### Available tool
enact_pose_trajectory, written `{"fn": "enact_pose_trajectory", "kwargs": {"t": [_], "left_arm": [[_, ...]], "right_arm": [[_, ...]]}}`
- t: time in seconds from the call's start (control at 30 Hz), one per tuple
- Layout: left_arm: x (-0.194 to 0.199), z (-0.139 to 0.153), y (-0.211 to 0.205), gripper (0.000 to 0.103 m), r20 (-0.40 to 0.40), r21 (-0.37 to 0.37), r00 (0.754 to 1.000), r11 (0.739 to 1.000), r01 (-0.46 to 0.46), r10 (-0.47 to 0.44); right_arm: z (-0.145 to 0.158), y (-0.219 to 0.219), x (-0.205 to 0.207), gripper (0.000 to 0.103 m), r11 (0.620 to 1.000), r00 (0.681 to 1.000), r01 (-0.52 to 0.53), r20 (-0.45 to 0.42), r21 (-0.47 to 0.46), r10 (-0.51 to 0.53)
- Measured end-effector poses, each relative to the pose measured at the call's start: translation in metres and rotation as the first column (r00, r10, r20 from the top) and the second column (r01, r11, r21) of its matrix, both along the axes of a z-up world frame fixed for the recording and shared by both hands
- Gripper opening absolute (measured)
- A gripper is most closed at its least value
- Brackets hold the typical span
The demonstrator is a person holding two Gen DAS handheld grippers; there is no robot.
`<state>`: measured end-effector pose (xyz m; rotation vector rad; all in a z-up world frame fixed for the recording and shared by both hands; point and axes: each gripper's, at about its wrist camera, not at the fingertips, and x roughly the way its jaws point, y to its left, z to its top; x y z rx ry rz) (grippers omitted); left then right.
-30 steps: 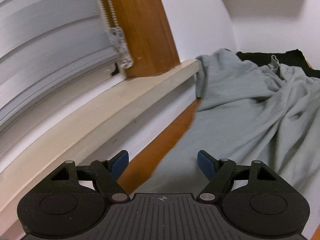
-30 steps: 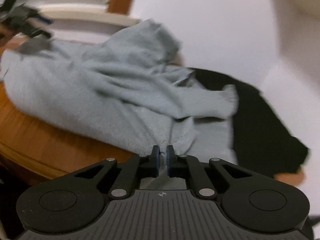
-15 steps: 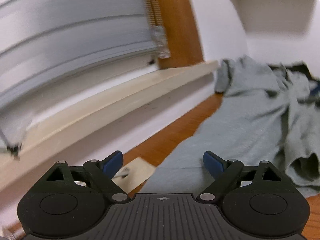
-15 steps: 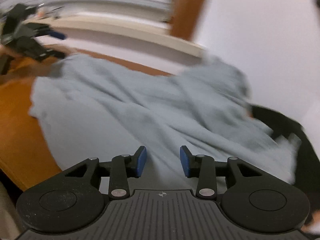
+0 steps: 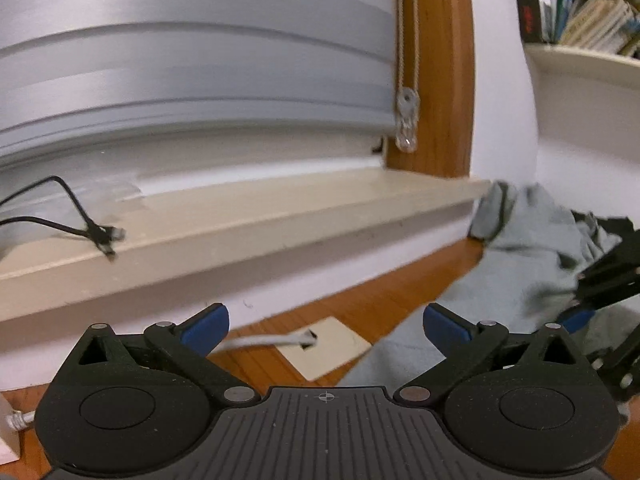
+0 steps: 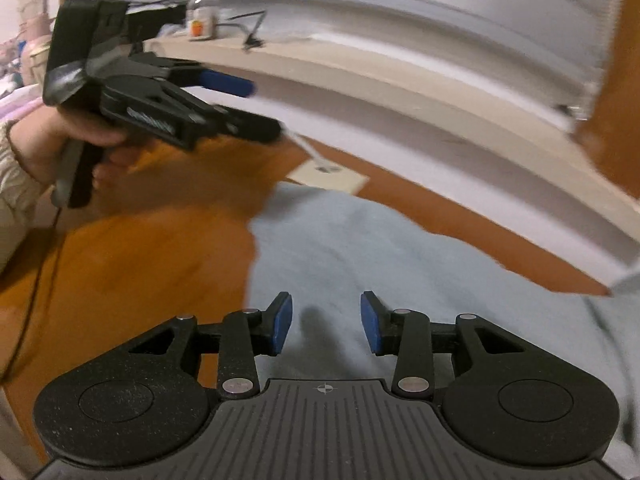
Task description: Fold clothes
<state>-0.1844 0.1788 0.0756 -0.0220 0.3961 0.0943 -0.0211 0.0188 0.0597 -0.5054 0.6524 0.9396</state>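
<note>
Left claw: the left claw (image 5: pixel 326 322) has just been opening and stands spread wide with nothing between its blue pads, held above the wooden desk (image 5: pixel 384 304) near the pale windowsill (image 5: pixel 280 216).
Right claw: the right claw (image 6: pixel 326 322) is partly parted, empty, its jaws apart over the cloth without pressing it.
Garment: a light grey-blue garment (image 6: pixel 360 252) lies rumpled across the desk below the sill; in the left wrist view it spreads to the right, with a black garment (image 5: pixel 612 226) at its far edge.
Person: a hand (image 6: pixel 60 144) grips the left claw's handle.
Background: closed blinds (image 5: pixel 192 60); a cream square plate (image 5: pixel 328 346) on the desk.
</note>
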Motion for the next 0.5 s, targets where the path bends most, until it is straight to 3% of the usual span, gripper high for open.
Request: {"fn": "enact_pose_trajectory", "kwargs": {"t": [0.3,0.33,0.4,0.5], "left_arm": [[-0.004,-0.007,-0.004,0.103,-0.024,0.003,1.0,1.0,0.012,-0.012],[-0.004,-0.007,-0.004,0.103,-0.025,0.004,1.0,1.0,0.015,-0.014],[-0.004,-0.007,-0.005,0.103,-0.027,0.005,0.999,1.0,0.019,-0.019],[-0.004,-0.007,-0.006,0.103,-0.032,0.005,0.999,1.0,0.023,-0.023]], "right_arm": [[-0.011,0.026,-0.001,0.04,0.998,0.998,-0.053,-0.048,-0.03,0.052],[-0.011,0.023,0.0,0.036,0.998,0.997,-0.058,-0.052,-0.028,0.057],[-0.009,0.018,0.001,0.01,0.997,0.996,-0.072,-0.046,-0.04,0.071],[-0.001,0.015,0.001,0.006,0.996,0.997,-0.056,0.052,-0.062,0.059]]}}
